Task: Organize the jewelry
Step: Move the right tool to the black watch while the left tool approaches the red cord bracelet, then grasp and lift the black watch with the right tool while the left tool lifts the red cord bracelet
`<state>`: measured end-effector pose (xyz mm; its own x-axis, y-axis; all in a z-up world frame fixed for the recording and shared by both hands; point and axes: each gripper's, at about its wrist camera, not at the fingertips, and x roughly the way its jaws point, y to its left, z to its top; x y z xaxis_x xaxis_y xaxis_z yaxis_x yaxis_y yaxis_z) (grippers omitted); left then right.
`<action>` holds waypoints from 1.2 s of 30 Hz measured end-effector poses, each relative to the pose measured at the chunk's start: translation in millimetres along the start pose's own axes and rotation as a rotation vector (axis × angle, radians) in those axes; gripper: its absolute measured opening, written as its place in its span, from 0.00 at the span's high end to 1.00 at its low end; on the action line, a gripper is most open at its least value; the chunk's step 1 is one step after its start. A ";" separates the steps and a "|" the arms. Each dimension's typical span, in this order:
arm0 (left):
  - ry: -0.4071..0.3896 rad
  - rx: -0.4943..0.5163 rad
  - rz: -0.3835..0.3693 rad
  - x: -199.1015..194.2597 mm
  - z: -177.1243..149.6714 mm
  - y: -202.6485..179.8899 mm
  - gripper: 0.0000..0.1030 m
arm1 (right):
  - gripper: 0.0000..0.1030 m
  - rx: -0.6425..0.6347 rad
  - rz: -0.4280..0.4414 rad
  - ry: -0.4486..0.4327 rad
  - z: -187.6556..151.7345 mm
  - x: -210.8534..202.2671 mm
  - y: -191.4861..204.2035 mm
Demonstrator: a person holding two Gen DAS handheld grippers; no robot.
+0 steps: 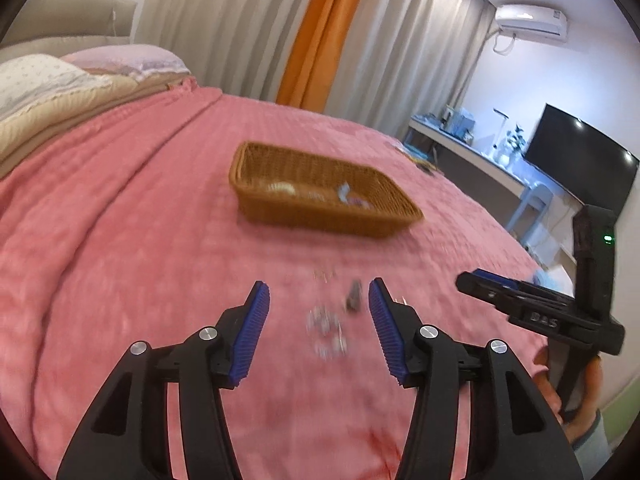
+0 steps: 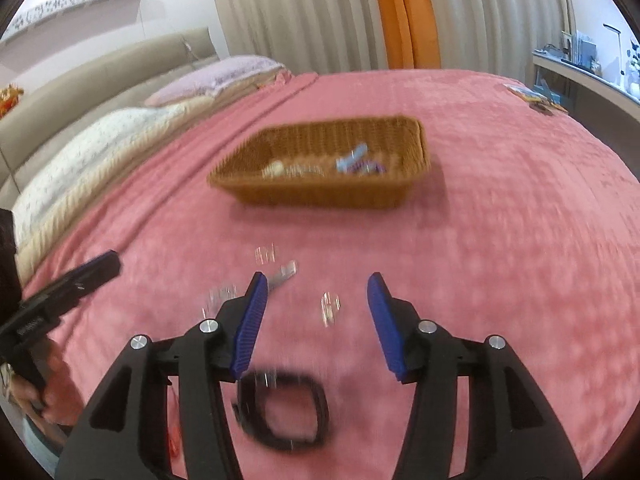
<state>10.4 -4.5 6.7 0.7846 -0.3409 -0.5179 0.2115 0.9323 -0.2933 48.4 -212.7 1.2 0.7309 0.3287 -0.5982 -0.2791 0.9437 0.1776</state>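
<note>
A brown wicker basket stands on the pink bedspread and holds several small jewelry pieces; it also shows in the right wrist view. My left gripper is open above blurred silvery pieces and a dark clip on the bed. My right gripper is open over a small silver piece, with a black bracelet lying below between its arms. More silvery pieces and a grey clip lie ahead of it. Both views are motion-blurred.
The pink bedspread covers a bed with pillows at the left. Curtains hang behind. A desk with a TV stands at the right. Small items lie at the bed's far right edge.
</note>
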 end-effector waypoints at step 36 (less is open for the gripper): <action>0.276 0.264 0.086 -17.2 -124.9 -52.5 0.90 | 0.81 -0.066 -0.120 0.182 -71.1 21.7 17.0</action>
<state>-87.0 -62.7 -69.4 0.6272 -0.2466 -0.7387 0.3231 0.9455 -0.0413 15.3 -192.2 -64.3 0.6384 0.1960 -0.7443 -0.2408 0.9693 0.0487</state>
